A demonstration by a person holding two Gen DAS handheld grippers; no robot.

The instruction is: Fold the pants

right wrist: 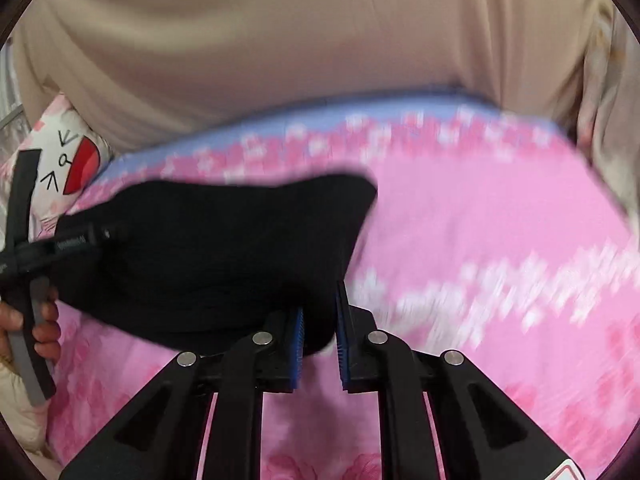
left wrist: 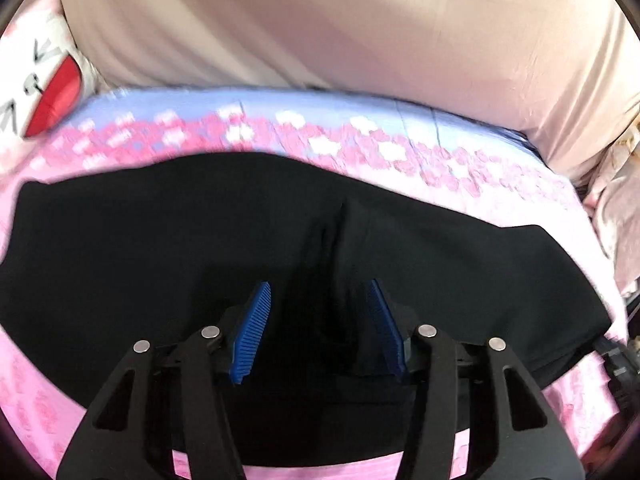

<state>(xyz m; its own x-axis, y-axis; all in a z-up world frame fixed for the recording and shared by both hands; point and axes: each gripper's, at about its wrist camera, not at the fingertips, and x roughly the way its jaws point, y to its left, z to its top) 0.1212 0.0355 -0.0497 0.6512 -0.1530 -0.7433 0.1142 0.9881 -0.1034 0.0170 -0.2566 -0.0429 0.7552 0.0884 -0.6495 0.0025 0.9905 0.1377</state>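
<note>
Here the right tool (right wrist: pixel 320 328) pinches the black pants (right wrist: pixel 208 256); left tool (left wrist: pixel 318 320) gapes over them.

Pants (left wrist: pixel 200 240) spread on the bedsheet (left wrist: pixel 400 152) ahead of and under the left claw (left wrist: pixel 318 328), headboard cushion (left wrist: pixel 320 32) beyond, pillow (left wrist: pixel 36 80) far left, pants corner between the right claw (right wrist: pixel 320 332) pads, person's hand (right wrist: pixel 44 328) at its left

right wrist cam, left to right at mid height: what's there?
hand holding the left gripper's handle → black pants, corner clamped in the right gripper → pink flowered bedsheet
</note>
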